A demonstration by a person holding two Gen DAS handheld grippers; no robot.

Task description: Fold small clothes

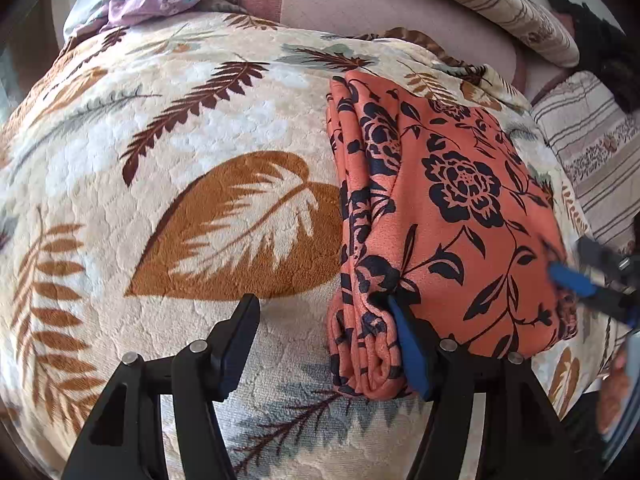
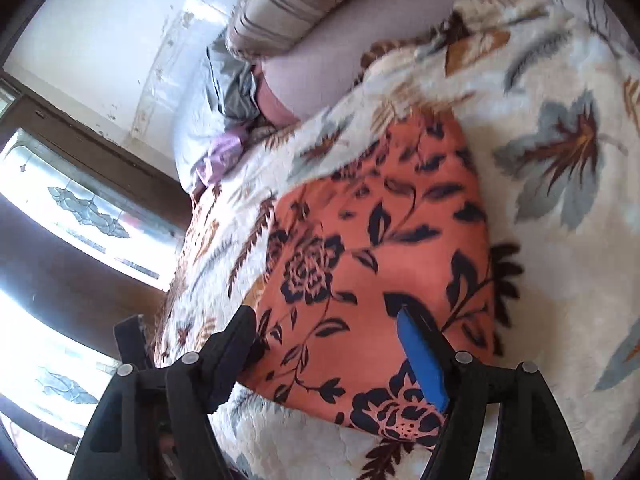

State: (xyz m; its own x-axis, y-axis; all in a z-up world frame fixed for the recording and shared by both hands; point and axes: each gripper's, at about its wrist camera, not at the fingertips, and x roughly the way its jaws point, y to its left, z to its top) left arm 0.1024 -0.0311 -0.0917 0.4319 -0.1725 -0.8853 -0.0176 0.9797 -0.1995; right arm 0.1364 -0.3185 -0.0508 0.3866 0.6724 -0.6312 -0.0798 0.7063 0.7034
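Cream leaf-print fleece blanket (image 1: 168,128) bears a folded orange black-flowered garment (image 1: 452,216); left gripper (image 1: 324,320) and right gripper (image 2: 328,328) both spread, pinching nothing

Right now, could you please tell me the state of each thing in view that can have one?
Orange floral garment: folded into a flat stack, lying on the blanket.
Leaf-print blanket: spread out under the garment.
Left gripper: open, gripping nothing, one finger against the garment's folded edge.
Right gripper: open above the garment, holding nothing.
Purple cloth: crumpled, unfolded.
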